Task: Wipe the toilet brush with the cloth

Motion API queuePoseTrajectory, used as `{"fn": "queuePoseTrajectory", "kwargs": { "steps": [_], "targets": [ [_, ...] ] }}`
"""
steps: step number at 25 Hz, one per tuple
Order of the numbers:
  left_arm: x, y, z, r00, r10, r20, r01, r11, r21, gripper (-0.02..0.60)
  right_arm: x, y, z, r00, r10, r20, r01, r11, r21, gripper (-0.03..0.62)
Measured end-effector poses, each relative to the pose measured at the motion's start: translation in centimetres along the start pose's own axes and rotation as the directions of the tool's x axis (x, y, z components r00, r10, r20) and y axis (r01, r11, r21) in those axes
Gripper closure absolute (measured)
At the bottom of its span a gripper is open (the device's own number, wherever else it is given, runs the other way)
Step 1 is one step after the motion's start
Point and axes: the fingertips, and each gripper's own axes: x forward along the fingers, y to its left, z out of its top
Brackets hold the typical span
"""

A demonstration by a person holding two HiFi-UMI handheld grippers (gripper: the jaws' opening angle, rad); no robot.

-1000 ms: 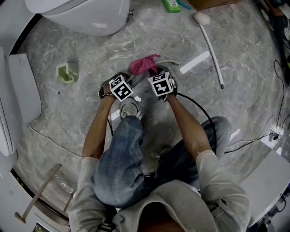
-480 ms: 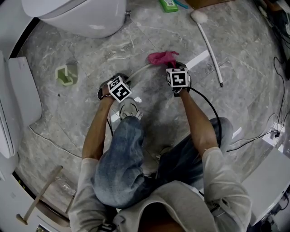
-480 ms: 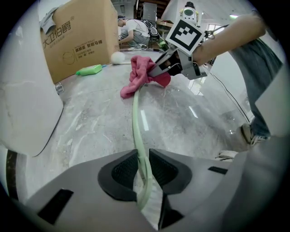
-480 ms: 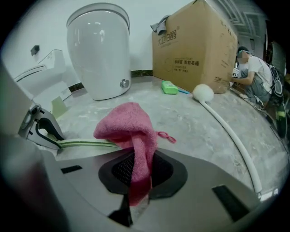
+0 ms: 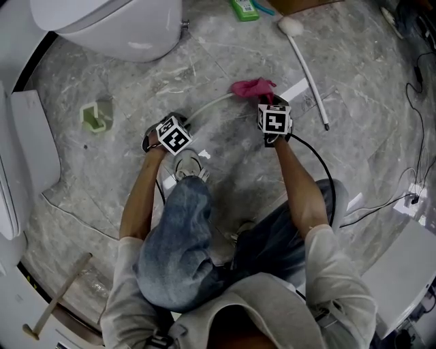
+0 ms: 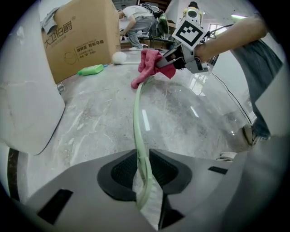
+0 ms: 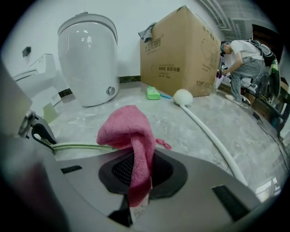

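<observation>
A thin pale green toilet brush handle (image 5: 211,104) lies low over the marble floor. My left gripper (image 5: 184,123) is shut on its near end (image 6: 144,181). The handle (image 6: 137,113) runs away from those jaws to the pink cloth (image 6: 152,65). My right gripper (image 5: 264,99) is shut on the pink cloth (image 7: 129,131), which is folded over the handle (image 7: 81,147) near its far end. In the head view the cloth (image 5: 253,87) sits just beyond the right gripper's marker cube. The brush's head is hidden.
A second, white brush (image 5: 310,65) lies on the floor to the right. A green holder (image 5: 95,116) stands at the left, a toilet (image 5: 122,27) at the top left, with a green bottle (image 5: 243,9) and a cardboard box (image 7: 181,50) behind. A black cable (image 5: 320,163) trails from the right gripper.
The right gripper has slid to the right with the pink cloth, along the handle and away from the left gripper. The left gripper has kept its place on the handle.
</observation>
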Motion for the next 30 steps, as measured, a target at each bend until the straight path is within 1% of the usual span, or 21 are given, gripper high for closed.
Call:
{"fn": "queuePoseTrajectory", "kwargs": {
  "steps": [3,6,8,9,10,11,12,13,14,15,16,17,18,19,20,21,22,24,28,30],
  "targets": [
    [-0.2,0.1,-0.1,0.999,0.039,0.017,-0.039,0.999,-0.003,0.488,-1.1,0.2,3.2,0.996,0.016,0.088,-0.015,1.000,-0.014,0.531],
    [-1.4,0.2,0.3,0.996,0.060,0.063,-0.058,0.998,-0.030,0.453,-2.3,0.2,6.3,0.987,0.028,0.161,-0.025,0.999,-0.019,0.531],
    [-2.7,1.0,0.9,0.989,0.086,0.117,-0.077,0.994,-0.074,0.447,-2.8,0.2,8.1,0.979,0.036,0.199,-0.031,0.999,-0.025,0.531],
    [-3.5,1.7,1.2,0.983,0.110,0.150,-0.095,0.990,-0.105,0.446,-3.1,0.2,8.8,0.975,0.042,0.217,-0.037,0.999,-0.025,0.531],
    [-4.5,2.4,1.5,0.972,0.142,0.189,-0.115,0.982,-0.149,0.446,-3.4,0.3,9.5,0.971,0.048,0.235,-0.044,0.999,-0.021,0.531],
    [-5.6,3.3,2.0,0.954,0.180,0.240,-0.131,0.969,-0.208,0.446,-3.7,0.4,10.1,0.967,0.053,0.251,-0.050,0.999,-0.018,0.531],
    [-7.0,4.3,2.6,0.927,0.224,0.302,-0.138,0.950,-0.282,0.448,-3.9,0.5,10.7,0.962,0.058,0.266,-0.056,0.998,-0.016,0.531],
    [-8.5,5.4,3.3,0.888,0.275,0.369,-0.137,0.923,-0.359,0.449,-4.1,0.6,11.1,0.958,0.064,0.279,-0.062,0.998,-0.016,0.531],
    [-10.2,6.6,3.8,0.839,0.333,0.431,-0.132,0.892,-0.432,0.454,-4.2,0.9,11.5,0.954,0.071,0.290,-0.069,0.997,-0.017,0.531],
    [-12.0,7.9,4.2,0.782,0.395,0.482,-0.130,0.860,-0.494,0.493,-4.2,1.1,11.9,0.951,0.079,0.299,-0.077,0.997,-0.020,0.531],
    [-13.7,9.0,4.4,0.726,0.450,0.521,-0.126,0.831,-0.542,0.549,-4.3,1.5,12.1,0.947,0.087,0.308,-0.085,0.996,-0.022,0.531],
    [-15.2,10.1,4.5,0.676,0.490,0.551,-0.115,0.808,-0.578,0.554,-4.2,1.8,12.4,0.944,0.094,0.316,-0.092,0.996,-0.023,0.531],
    [-16.4,11.0,4.4,0.638,0.515,0.572,-0.098,0.792,-0.603,0.558,-4.2,2.2,12.6,0.941,0.099,0.323,-0.098,0.995,-0.019,0.531],
    [-17.3,11.7,4.4,0.611,0.531,0.587,-0.079,0.779,-0.622,0.561,-4.1,2.4,12.9,0.939,0.101,0.329,-0.103,0.995,-0.011,0.531],
    [-17.9,12.3,4.3,0.593,0.540,0.597,-0.060,0.769,-0.636,0.563,-4.0,2.7,13.1,0.937,0.101,0.334,-0.107,0.994,0.000,0.531],
    [-18.3,12.6,4.2,0.583,0.544,0.604,-0.041,0.762,-0.646,0.563,-4.0,2.9,13.4,0.935,0.101,0.339,-0.112,0.994,0.013,0.531],
    [-18.7,12.8,4.1,0.577,0.544,0.609,-0.026,0.757,-0.652,0.563,-4.0,3.2,13.6,0.934,0.100,0.342,-0.116,0.993,0.025,0.531],
    [-19.4,12.9,4.2,0.578,0.537,0.614,-0.008,0.757,-0.654,0.563,-4.5,3.8,14.2,0.932,0.101,0.349,-0.123,0.991,0.043,0.531],
    [-21.5,12.8,5.1,0.601,0.513,0.612,0.013,0.760,-0.650,0.563,-6.4,4.9,15.5,0.940,0.110,0.322,-0.130,0.991,0.040,0.531],
    [-23.3,12.4,5.7,0.624,0.495,0.605,0.005,0.771,-0.636,0.563,-8.2,5.2,16.4,0.947,0.112,0.301,-0.133,0.990,0.050,0.531]
  ]
}}
